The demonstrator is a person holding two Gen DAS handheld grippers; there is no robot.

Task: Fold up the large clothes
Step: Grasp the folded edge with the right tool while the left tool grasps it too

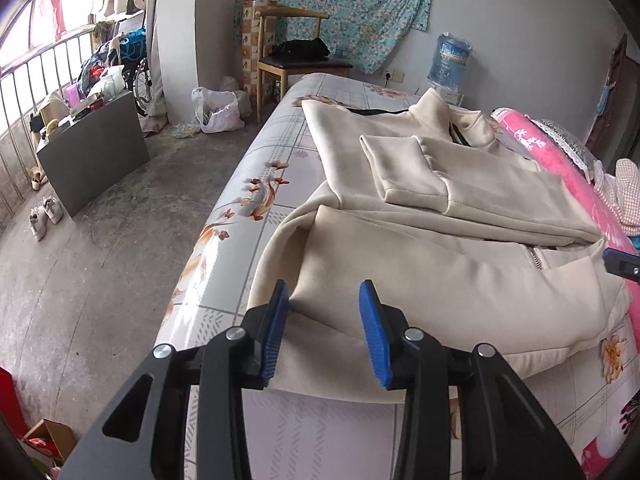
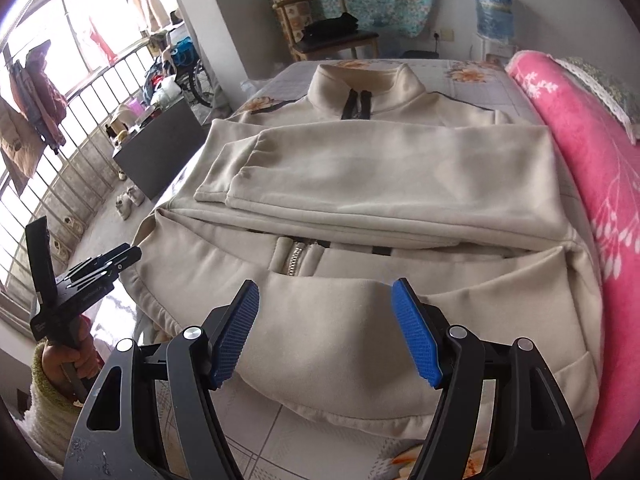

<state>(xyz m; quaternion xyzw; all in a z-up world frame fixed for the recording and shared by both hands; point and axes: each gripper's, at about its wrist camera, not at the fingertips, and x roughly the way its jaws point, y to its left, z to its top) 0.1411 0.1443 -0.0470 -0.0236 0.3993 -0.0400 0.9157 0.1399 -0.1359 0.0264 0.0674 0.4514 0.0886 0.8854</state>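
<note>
Nearest us, the left gripper (image 1: 324, 332) hangs over the near hem of the cream jacket (image 1: 440, 272), jaws partly spread with cloth lying below and between the blue pads; we see no pinch. From the left wrist view the pads flank a fold at the jacket's near left corner, close to the bed's edge.

Our right gripper (image 2: 326, 332) has its jaws spread wider, poised above a raised fold of the hem, pads clear of the fabric. At the left of that view we note a hand (image 2: 74, 354) in a fuzzy sleeve (image 2: 52, 404) holding the left gripper's handle beside the jacket's left edge.

We log the jacket lying flat on the bed (image 1: 256, 184), on a floral sheet, collar (image 2: 362, 80) away from us, both sleeves folded across the chest, zipper (image 2: 294, 258) showing near the hem. A pink blanket (image 2: 592, 184) runs along the jacket's right side.

Beyond the bed: a wooden chair (image 1: 296, 52) with dark clothing on its seat, a blue water bottle (image 1: 452, 60), and a floral cloth (image 1: 340, 4) on the wall.
</note>
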